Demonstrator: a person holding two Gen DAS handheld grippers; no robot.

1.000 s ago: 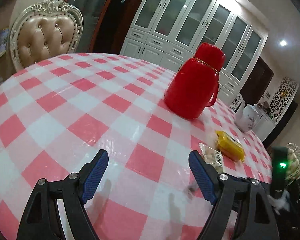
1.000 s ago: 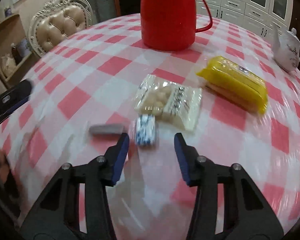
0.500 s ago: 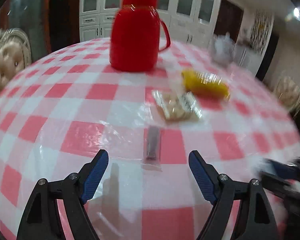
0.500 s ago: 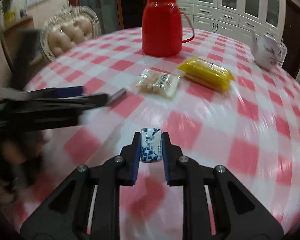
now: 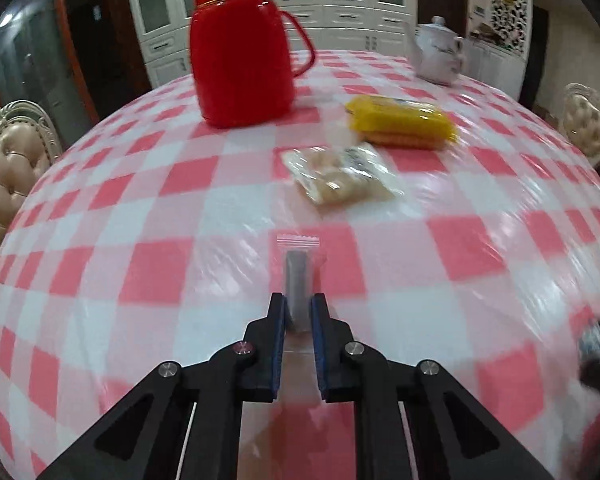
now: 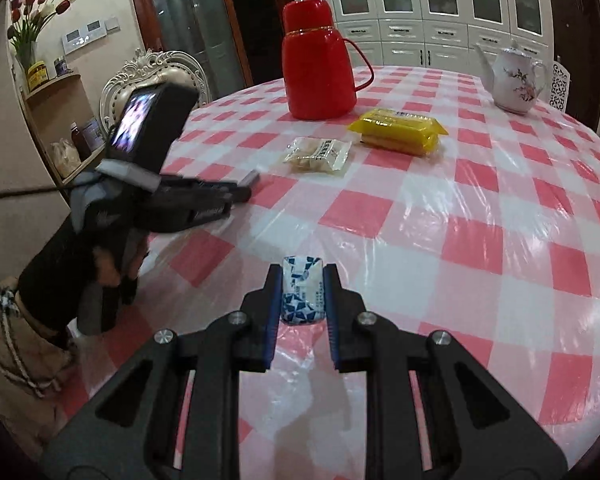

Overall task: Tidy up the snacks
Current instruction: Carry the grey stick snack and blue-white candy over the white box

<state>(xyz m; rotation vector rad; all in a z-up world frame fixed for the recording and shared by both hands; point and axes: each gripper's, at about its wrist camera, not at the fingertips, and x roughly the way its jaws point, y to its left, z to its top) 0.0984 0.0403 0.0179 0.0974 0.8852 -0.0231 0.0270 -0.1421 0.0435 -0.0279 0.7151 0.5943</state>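
My left gripper (image 5: pixel 299 308) is shut on a thin grey snack stick in a clear wrapper (image 5: pixel 298 276), low over the checked table. It shows from the side in the right wrist view (image 6: pixel 242 190), with the stick's end (image 6: pixel 252 178) poking out. My right gripper (image 6: pixel 302 294) is shut on a small blue-and-white candy (image 6: pixel 302 292), held above the table's near part. A clear bag of pale round snacks (image 5: pixel 338 178) (image 6: pixel 318 155) and a yellow biscuit pack (image 5: pixel 402 126) (image 6: pixel 398 133) lie further back.
A red thermos jug (image 5: pixel 240 52) (image 6: pixel 318 62) stands behind the snacks. A white teapot (image 5: pixel 438 56) (image 6: pixel 514 80) is at the far right. Padded chairs (image 5: pixel 8 168) (image 5: pixel 588 124) stand around the round table (image 6: pixel 480 216). A shelf with jars (image 6: pixel 60 120) is on the left.
My left gripper swung toward the snacks and closed on the grey stick. My right gripper closed on the blue-and-white candy, lifted it and pulled back toward the table's near edge.
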